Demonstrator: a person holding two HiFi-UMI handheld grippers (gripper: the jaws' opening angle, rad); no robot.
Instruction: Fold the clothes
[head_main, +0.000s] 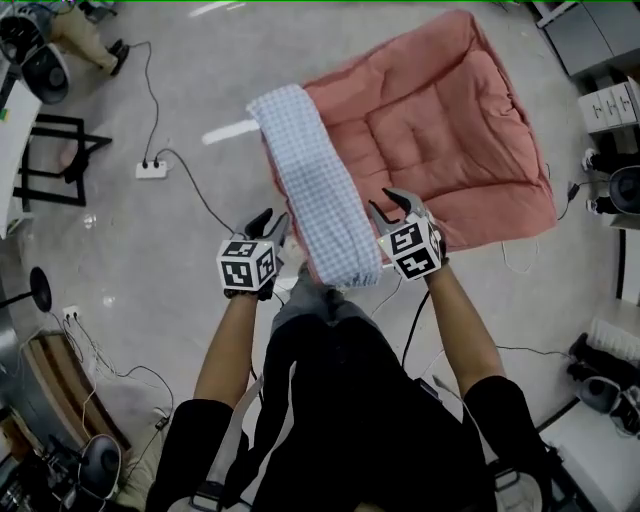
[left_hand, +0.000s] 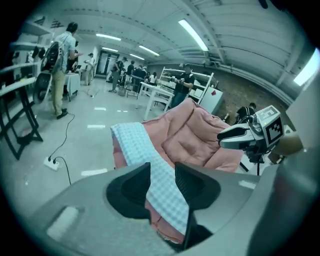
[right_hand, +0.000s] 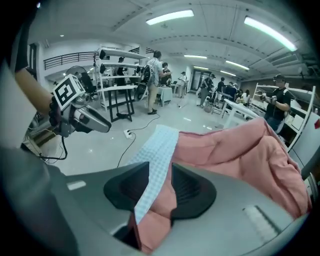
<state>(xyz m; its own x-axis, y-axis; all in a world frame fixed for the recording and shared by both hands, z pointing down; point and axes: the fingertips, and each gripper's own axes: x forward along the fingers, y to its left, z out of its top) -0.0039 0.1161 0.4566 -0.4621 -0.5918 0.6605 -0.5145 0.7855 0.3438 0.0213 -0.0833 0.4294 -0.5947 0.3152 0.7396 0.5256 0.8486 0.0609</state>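
We find the checked cloth (head_main: 315, 185), blue and white, folded into one long narrow strip. It lies along the left edge of a pink quilted pad (head_main: 440, 130) and runs from the pad's far left corner to its near edge, where the strip's end hangs slightly over. Grey floor (head_main: 150, 240) shows around the pad, with a white power strip (head_main: 151, 169) and its cable well to the left. The left gripper (head_main: 270, 224) sits just beside the near end of the strip on its left side. Its jaws stand apart with nothing pressed between them; its own view shows the strip only beyond the gap. The right gripper (head_main: 393, 206) sits just to the right of the strip over the pad's near edge. Its jaws are likewise apart and clamp nothing. Both grippers point downward and away from the person, with the strip's near end between them.
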